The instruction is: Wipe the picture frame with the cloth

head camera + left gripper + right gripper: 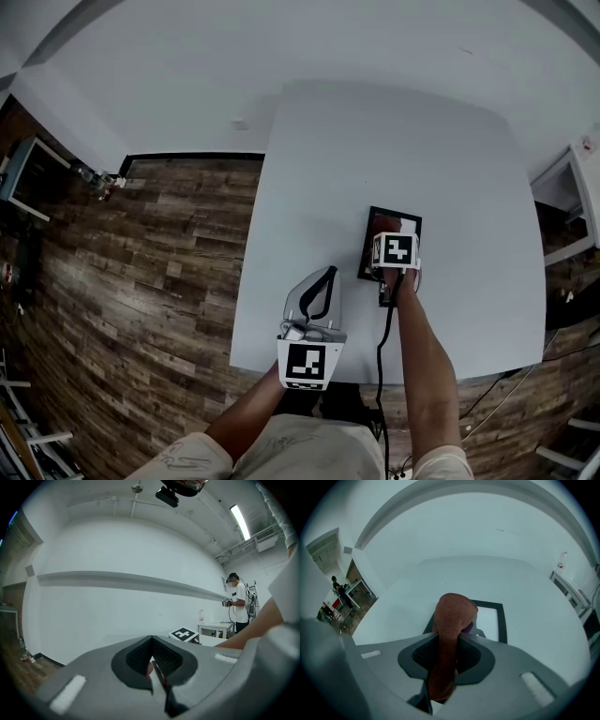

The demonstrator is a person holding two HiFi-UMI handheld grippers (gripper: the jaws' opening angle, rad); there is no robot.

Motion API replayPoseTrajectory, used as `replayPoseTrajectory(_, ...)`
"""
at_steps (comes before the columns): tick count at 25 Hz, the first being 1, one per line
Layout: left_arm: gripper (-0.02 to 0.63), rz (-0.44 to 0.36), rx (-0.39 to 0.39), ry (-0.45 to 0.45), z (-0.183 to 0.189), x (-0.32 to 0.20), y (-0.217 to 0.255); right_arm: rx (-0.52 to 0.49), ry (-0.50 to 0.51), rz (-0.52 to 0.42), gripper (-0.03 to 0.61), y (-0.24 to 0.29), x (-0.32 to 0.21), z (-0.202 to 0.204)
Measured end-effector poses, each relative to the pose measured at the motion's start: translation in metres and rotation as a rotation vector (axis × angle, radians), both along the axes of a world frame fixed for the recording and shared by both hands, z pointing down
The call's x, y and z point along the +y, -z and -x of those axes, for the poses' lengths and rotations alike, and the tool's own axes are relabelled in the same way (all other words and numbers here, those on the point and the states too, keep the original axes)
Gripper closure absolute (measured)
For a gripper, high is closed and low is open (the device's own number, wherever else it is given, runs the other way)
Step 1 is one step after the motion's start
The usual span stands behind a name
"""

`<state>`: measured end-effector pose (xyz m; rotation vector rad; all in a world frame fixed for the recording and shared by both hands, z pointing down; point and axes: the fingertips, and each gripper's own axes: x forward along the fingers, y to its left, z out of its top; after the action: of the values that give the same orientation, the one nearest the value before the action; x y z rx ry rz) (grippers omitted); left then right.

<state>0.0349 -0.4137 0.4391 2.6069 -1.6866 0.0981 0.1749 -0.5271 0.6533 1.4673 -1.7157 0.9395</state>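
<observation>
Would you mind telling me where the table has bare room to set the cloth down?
The table is bare across its far half beyond the picture frame, and between the frame and each side edge. The near edge is crowded: the left gripper, and the right gripper holding the cloth over the frame.

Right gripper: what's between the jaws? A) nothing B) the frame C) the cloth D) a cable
C: in the right gripper view, the right gripper has its jaws closed on the cloth, and the frame lies on the table beyond it.
</observation>
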Motion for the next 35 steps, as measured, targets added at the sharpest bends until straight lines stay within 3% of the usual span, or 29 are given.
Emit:
replayPoseTrajectory(7,0.612,0.042,-0.002,-0.037,-0.016,0.001,-0.002,0.078,-0.079,0.018,0.469,0.002,0.013,-0.074)
replayPoseTrajectory(14,0.612,0.000,0.014,-0.050,-0.024,0.001,0.001,0.150,-0.118,0.028,0.469,0.010,0.022,-0.117)
replayPoseTrajectory(19,0.612,0.000,0.017,-0.040,-0.017,0.002,0.005,0.129,-0.071,-0.024,0.469,0.025,0.019,-0.084)
replayPoseTrajectory(24,0.614,-0.011,0.026,-0.013,-0.007,-0.001,0.010,0.003,0.038,-0.059,0.469,0.044,0.014,-0.002)
replayPoseTrajectory(27,0.612,-0.017,0.028,-0.005,-0.003,-0.002,0.012,-0.013,0.090,-0.050,0.469,0.043,0.018,0.035)
replayPoseTrajectory(35,0.614,-0.009,0.024,-0.010,0.001,-0.001,0.008,0.019,0.084,0.023,0.469,0.009,0.041,0.035)
